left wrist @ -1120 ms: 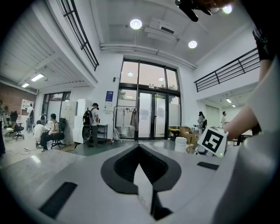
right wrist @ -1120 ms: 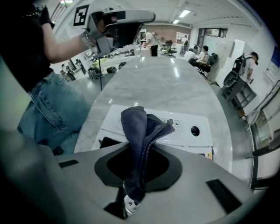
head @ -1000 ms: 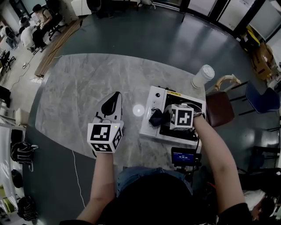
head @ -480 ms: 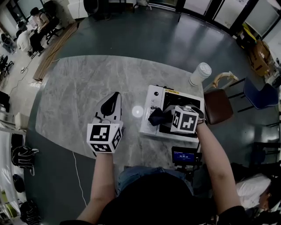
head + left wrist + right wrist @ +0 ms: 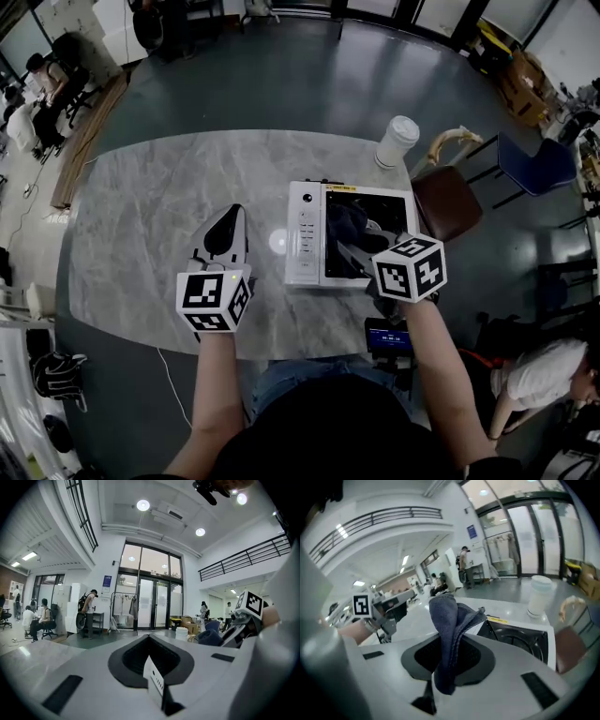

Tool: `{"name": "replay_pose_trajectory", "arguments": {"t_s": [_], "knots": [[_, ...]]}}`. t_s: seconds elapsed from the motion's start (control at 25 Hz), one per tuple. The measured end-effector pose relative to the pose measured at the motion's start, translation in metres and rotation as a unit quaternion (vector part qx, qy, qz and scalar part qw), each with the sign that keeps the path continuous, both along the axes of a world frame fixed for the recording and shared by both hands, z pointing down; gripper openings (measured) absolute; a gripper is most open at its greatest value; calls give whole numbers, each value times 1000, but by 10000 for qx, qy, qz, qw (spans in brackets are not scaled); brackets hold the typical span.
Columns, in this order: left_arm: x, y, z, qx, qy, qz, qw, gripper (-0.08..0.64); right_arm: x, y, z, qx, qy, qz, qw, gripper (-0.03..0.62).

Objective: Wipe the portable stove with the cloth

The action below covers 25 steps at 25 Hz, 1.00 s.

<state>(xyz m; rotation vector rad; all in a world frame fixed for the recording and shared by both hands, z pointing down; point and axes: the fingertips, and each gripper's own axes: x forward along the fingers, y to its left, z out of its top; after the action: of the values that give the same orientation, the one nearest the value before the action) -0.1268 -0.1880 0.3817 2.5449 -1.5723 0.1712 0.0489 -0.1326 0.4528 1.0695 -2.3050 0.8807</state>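
Note:
A white portable stove (image 5: 305, 234) with a black burner top lies on the grey marble table (image 5: 159, 206). A dark blue cloth (image 5: 348, 228) rests on the burner area, and my right gripper (image 5: 354, 247) is shut on it from the near right. In the right gripper view the cloth (image 5: 449, 620) stands bunched up out of the jaws, with the stove (image 5: 520, 637) beyond. My left gripper (image 5: 231, 220) lies left of the stove, shut and holding nothing; in its own view the left gripper (image 5: 150, 641) shows no object between the jaws.
A white lidded cup (image 5: 397, 141) stands at the table's far edge behind the stove. A brown chair (image 5: 446, 202) sits right of the table. A small screen device (image 5: 387, 336) hangs at the near edge. People are seated far off at the upper left.
My right gripper has dragged the cloth from the stove's left control panel rightward onto the black burner area and pulled back toward me. The left gripper has stayed put.

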Motion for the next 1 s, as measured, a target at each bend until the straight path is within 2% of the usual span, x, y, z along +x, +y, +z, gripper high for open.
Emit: {"name": "replay_pose_trajectory", "arguments": {"t_s": [0.12, 0.24, 0.36, 0.48, 0.56, 0.72, 0.88, 0.92, 0.96, 1.0], "knots": [[15, -2, 6, -54, -18, 223, 9997, 11, 16, 3, 9, -209, -463, 1106, 9926, 74], [27, -1, 10, -113, -37, 387, 9992, 11, 31, 9, 23, -469, -833, 2128, 9724, 74], [45, 1, 13, -145, -77, 687, 9975, 11, 43, 24, 34, -768, -1322, 3223, 9342, 74], [64, 2, 13, -157, -127, 960, 9952, 11, 48, 38, 47, -1041, -1754, 4032, 8921, 74], [75, 4, 13, -169, -148, 1103, 9936, 11, 49, 45, 58, -1189, -1825, 4362, 8731, 74], [93, 7, 16, -190, -174, 1337, 9907, 11, 51, 53, 85, -1550, -1841, 4816, 8427, 74], [103, 12, 16, -211, -215, 1494, 9883, 11, 50, 48, 100, -1791, -2165, 5190, 8073, 74], [103, 13, 17, -221, -226, 1504, 9881, 11, 49, 46, 101, -1792, -2223, 5230, 8031, 74], [102, 14, 18, -230, -236, 1500, 9881, 11, 47, 45, 102, -1775, -2231, 5225, 8036, 74], [102, 14, 19, -238, -244, 1488, 9883, 11, 46, 43, 102, -1739, -2173, 5167, 8097, 74]]}}
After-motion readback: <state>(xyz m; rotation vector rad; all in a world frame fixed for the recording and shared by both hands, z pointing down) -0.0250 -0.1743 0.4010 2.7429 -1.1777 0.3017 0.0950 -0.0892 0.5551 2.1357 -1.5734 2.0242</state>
